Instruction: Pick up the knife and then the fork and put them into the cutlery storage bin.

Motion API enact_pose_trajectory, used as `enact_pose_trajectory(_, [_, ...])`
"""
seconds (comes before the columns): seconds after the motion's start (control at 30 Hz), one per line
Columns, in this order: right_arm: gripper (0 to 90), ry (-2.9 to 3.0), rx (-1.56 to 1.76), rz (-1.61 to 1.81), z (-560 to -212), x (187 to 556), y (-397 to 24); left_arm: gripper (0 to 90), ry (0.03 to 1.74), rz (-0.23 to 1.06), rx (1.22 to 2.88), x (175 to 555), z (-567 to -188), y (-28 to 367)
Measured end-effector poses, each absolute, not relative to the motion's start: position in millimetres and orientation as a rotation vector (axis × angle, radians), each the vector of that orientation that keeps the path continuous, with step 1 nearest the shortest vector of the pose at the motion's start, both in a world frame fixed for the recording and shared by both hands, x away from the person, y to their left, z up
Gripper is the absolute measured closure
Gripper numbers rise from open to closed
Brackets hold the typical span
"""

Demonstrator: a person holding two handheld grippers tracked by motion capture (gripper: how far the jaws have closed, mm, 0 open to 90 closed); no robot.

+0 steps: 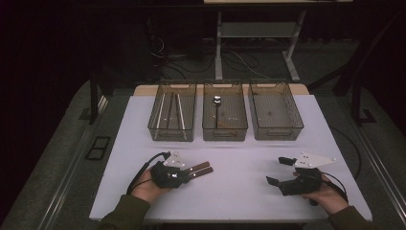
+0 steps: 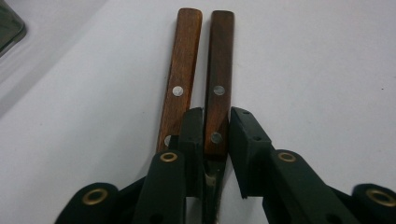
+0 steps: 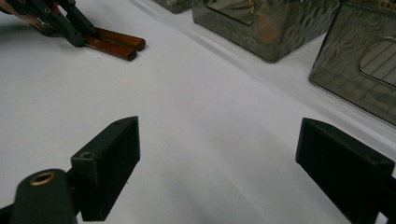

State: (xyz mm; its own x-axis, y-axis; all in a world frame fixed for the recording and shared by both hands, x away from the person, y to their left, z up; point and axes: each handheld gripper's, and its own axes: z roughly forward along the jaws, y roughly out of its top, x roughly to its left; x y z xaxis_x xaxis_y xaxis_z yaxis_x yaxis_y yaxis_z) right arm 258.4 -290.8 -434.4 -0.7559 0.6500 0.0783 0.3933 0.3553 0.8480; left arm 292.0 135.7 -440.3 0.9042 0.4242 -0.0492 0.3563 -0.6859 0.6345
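Left gripper point(image 2: 215, 135) jaws straddle one wooden handle point(image 2: 218, 84), gap showing; right gripper point(image 3: 217, 168) jaws gape wide.

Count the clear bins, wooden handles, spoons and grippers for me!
Clear bins: 3
Wooden handles: 2
Spoon: 1
Grippers: 2
Total: 8

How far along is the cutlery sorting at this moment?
Done: the left bin holds long thin pieces and the middle bin a spoon; the right bin looks empty. In hand: the left gripper straddles one of two wooden handles lying on the table, with a gap at one jaw. The right gripper is open and idle. Left: both handled pieces.
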Motion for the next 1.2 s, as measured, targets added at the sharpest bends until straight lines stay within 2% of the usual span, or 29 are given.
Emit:
enact_pose_trajectory(0.23, [13.5,2.354,0.923,1.354,-434,258,-290,76.5,0.549,0.133,2.404,292,-439,134])
enact_pose_trajectory(0.73, [13.3,2.437,0.914,1.345,-426,259,-288,76.5,0.516,0.051,2.341,292,-423,125])
enact_pose_trajectory(1.2, [13.4,2.582,0.698,1.411,-400,272,-271,76.6,0.373,0.003,2.350,296,-401,86])
